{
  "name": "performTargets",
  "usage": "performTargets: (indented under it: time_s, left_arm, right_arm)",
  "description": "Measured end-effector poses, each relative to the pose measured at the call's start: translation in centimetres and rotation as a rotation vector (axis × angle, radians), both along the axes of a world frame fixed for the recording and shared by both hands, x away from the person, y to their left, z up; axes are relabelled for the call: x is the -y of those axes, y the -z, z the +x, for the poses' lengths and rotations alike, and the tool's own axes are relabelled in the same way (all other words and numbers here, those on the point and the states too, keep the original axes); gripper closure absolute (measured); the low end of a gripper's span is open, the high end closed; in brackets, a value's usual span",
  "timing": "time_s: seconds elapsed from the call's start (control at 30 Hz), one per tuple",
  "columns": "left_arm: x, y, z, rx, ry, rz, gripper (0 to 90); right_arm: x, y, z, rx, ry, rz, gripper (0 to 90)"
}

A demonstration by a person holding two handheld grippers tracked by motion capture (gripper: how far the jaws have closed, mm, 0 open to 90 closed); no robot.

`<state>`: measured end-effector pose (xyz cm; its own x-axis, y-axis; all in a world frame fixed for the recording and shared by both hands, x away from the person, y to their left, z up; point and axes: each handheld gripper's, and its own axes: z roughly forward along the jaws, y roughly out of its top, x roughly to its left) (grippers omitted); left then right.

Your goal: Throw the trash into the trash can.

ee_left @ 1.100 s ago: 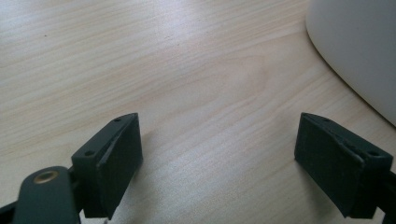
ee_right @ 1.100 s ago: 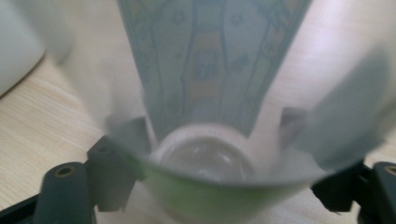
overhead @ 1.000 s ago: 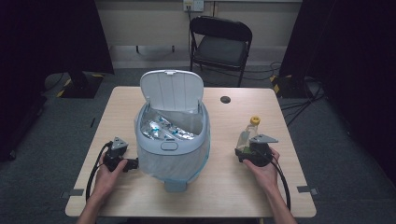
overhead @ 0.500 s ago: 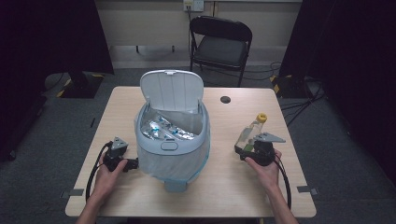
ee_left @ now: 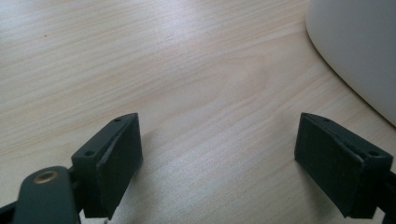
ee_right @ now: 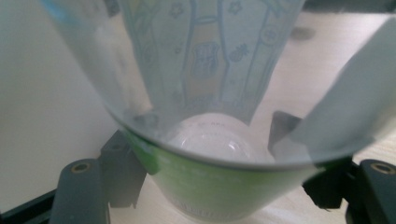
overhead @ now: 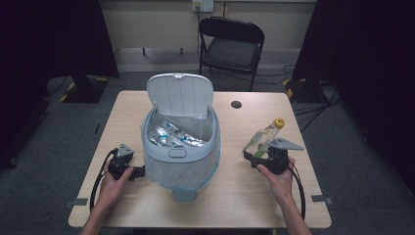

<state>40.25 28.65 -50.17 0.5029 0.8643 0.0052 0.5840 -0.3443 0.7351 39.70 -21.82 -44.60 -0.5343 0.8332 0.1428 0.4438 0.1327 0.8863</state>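
Both forearms are bare, with no sleeve reaching the wrists. The left gripper (overhead: 138, 172) is black and boxy, with a small grey three-cornered plate (overhead: 124, 149) on top at 12 o'clock and a black cable (overhead: 98, 181) looping off at 8 o'clock. Its jaws are thick black wedge-shaped blocks, each with small screw holes (one brass-ringed hole on the arm at 7 o'clock). The right gripper (overhead: 248, 157) is black too, with a larger grey plate (overhead: 284, 144) and its own black cable (overhead: 298, 188).

A black folding chair (overhead: 230, 46) stands behind the wooden table (overhead: 244, 196).
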Motion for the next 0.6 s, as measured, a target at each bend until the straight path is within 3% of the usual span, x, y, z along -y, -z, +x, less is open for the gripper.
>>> performTargets:
  time_s: [0.6]
  left_arm:
    - [0.0, 0.0, 0.0, 0.0, 0.0, 0.0, 14.6]
  right_arm:
    - [-0.2, -2.5, -1.4, 0.028, -0.055, 0.066, 27.2]
